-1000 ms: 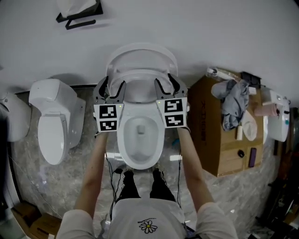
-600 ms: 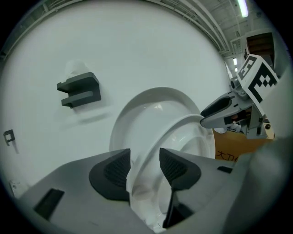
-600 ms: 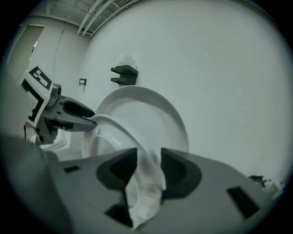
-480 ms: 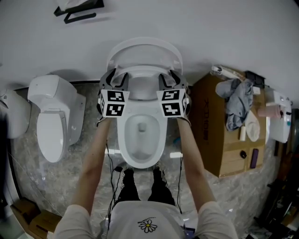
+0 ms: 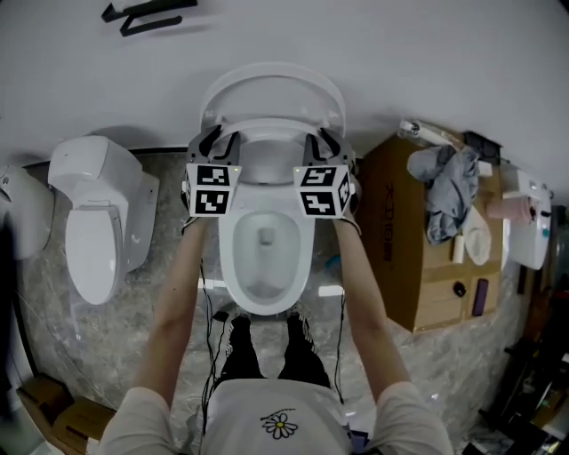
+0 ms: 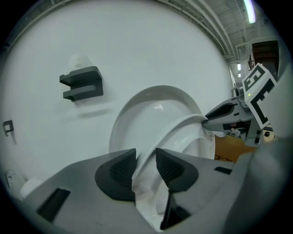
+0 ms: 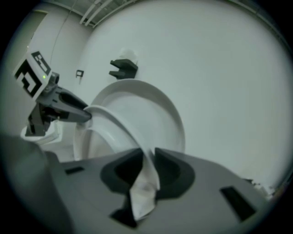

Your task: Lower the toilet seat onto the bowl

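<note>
A plain white wall [image 5: 427, 53] is seen across the top, and a black bracket [image 5: 147, 13] is fixed to it at eleven o'clock. The floor [image 5: 116, 338] is laid in grey marbled stone. A second white toilet [image 5: 93, 227] is set at nine o'clock. At three o'clock a cardboard box [image 5: 418, 267] is stood, with grey cloth [image 5: 449, 191] heaped on it.

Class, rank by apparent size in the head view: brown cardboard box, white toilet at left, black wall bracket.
1. Brown cardboard box, largest.
2. White toilet at left.
3. Black wall bracket, smallest, though the frame's top edge crops it.
</note>
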